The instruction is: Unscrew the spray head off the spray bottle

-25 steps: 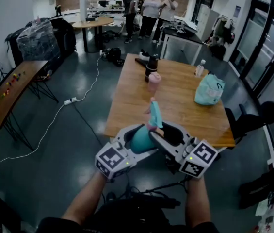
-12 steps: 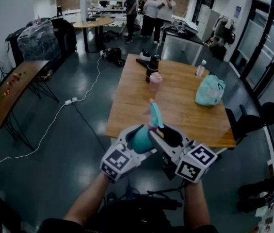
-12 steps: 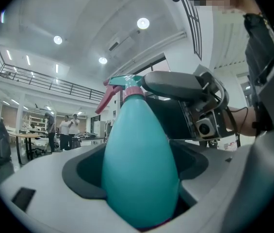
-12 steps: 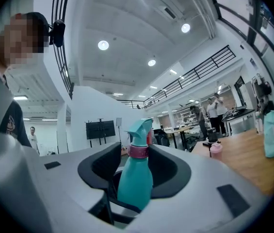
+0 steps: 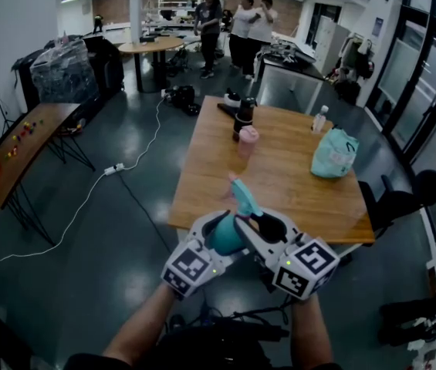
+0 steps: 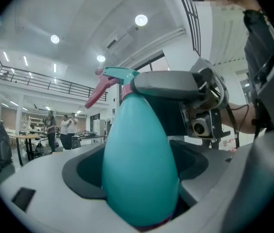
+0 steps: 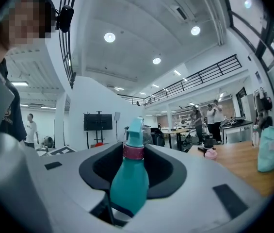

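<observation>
Teal spray bottle (image 5: pixel 224 237), held in mid-air in front of the person, just short of the near edge of a wooden table (image 5: pixel 218 168). The left gripper (image 5: pixel 213 230) is clamped on the fat body, likely to stop it turning. The right gripper (image 5: pixel 258 223) has the bottle's upper part between its jaws, which have just been closing toward the pink collar (image 7: pixel 133 151) under the spray head (image 5: pixel 245 199); they seem not yet to press. That collar is what must turn, and the head is still on.

Head view dim, bluish; gripper views brighter under ceiling lights (image 7: pixel 109 37); edges fisheye-bent, corners dark; foreground perhaps soft.
</observation>
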`<state>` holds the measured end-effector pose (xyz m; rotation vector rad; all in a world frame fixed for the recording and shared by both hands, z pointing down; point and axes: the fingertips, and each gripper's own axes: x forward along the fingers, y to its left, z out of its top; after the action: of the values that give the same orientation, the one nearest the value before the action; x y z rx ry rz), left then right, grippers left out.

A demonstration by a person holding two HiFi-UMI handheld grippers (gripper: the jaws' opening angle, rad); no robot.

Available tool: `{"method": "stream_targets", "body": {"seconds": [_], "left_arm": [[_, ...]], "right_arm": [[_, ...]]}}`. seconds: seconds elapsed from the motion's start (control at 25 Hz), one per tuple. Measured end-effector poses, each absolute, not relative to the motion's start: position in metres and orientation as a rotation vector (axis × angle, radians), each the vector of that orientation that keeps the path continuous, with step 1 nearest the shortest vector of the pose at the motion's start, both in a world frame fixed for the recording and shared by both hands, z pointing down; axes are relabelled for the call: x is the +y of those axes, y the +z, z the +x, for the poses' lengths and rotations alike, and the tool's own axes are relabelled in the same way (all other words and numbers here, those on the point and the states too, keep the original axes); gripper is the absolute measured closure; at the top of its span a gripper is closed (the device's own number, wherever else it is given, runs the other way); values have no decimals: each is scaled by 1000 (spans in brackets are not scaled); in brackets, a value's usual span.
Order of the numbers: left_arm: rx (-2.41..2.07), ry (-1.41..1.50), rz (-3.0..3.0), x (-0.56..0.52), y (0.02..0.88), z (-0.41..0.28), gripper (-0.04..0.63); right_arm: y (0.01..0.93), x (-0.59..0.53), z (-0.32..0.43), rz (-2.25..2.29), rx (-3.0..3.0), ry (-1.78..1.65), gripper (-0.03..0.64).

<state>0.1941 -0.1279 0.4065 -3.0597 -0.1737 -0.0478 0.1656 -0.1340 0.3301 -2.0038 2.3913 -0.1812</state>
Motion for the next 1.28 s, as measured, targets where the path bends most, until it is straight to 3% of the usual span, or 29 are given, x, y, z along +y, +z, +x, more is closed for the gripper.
{"method": "stream_targets", "body": {"seconds": [1.28], "left_arm": [[-143,-180,-3067,-136,428,193,181]], "right_arm": [[281,-127,186,-1954,2294,54,476]]}}
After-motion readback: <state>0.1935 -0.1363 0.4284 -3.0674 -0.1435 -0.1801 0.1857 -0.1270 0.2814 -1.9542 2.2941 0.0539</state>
